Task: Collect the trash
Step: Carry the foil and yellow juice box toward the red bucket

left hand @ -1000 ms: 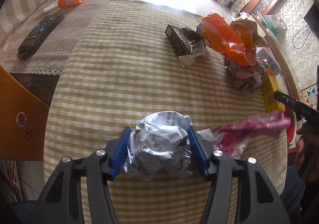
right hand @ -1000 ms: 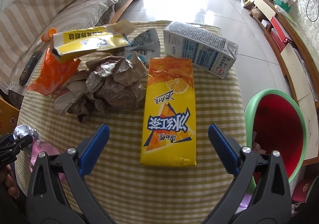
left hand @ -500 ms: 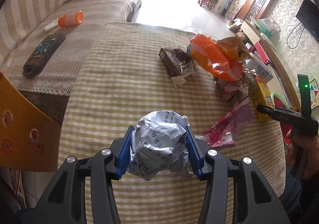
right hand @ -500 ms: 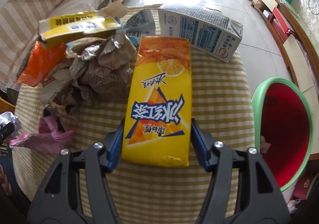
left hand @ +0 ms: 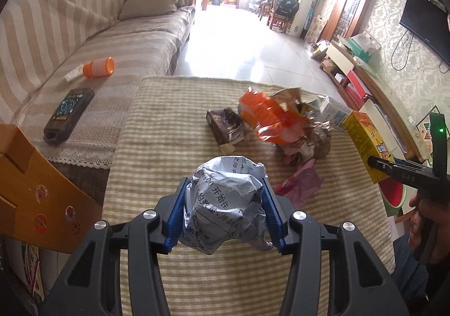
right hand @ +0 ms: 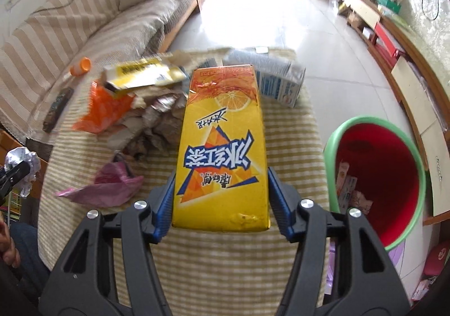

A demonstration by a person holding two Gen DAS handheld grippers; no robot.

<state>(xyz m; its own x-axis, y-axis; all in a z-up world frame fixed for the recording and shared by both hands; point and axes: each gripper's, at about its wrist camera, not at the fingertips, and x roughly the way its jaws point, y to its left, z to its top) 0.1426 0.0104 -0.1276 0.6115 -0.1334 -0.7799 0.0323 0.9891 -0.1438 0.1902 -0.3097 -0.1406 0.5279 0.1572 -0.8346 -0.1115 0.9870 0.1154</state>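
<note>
Lifting now: right gripper (right hand: pixel 220 197), wide open a second ago, clamps the juice carton (right hand: pixel 222 147); left gripper (left hand: pixel 223 214) still pinches the paper ball (left hand: pixel 225 203); bin (right hand: pixel 374 130) to its right comes next.

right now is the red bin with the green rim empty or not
Not empty: the red bin with the green rim has a few paper scraps lying low inside it.

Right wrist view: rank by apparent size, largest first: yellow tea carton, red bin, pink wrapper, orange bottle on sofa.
1. yellow tea carton, though it is nearest the lens, held in the right gripper
2. red bin, looks close to the carton; order unsure
3. pink wrapper
4. orange bottle, farthest away
</note>
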